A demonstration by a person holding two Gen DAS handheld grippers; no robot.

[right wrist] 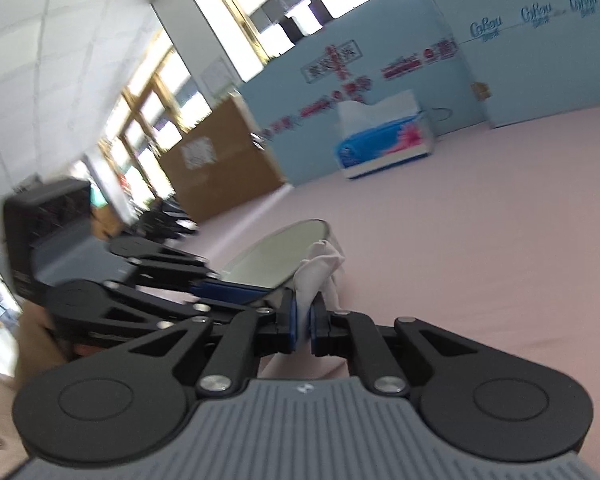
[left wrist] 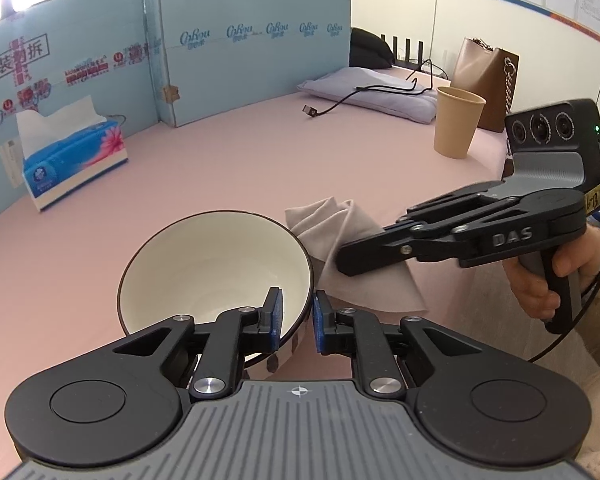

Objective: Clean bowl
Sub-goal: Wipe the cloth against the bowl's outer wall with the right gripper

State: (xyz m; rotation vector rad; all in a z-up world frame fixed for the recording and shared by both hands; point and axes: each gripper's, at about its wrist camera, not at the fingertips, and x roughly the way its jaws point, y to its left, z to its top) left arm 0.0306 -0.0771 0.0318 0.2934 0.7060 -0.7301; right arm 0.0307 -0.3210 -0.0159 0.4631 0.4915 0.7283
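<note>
gripping the near rim of the bowl [left wrist: 216,276], the left claw [left wrist: 296,316] has one blue pad inside the wall and one outside, pinching the thin ceramic edge between them. the bowl sits tilted toward that claw, its cream inside facing up and away, its dark rim line visible all round — whether its base rests on the pink tabletop [left wrist: 220,168] or is lifted clear, i cannot tell.

just right of the bowl, the right claw [right wrist: 303,320] is pressed together on a fold of the grey cloth [left wrist: 340,240], which bunches up past its pads and touches the bowl's right edge in the right wrist view.

the bowl looks like glazed ceramic: stiff, fairly heavy for a one-point hold, smooth and likely slippery, and breakable if it drops. a rim pinch like this gives a long lever, so wiping pressure far from the bowl's gripped edge would likely twist it in the pads — a deep bite on the wall seems safer than the lip alone. the cloth is soft and light, and will drape and fold; holding it by a gathered wad, as now, leaves a loose tail to rub with.

beyond the bowl stand a tissue box [left wrist: 74,160] and a paper cup [left wrist: 458,122].
</note>
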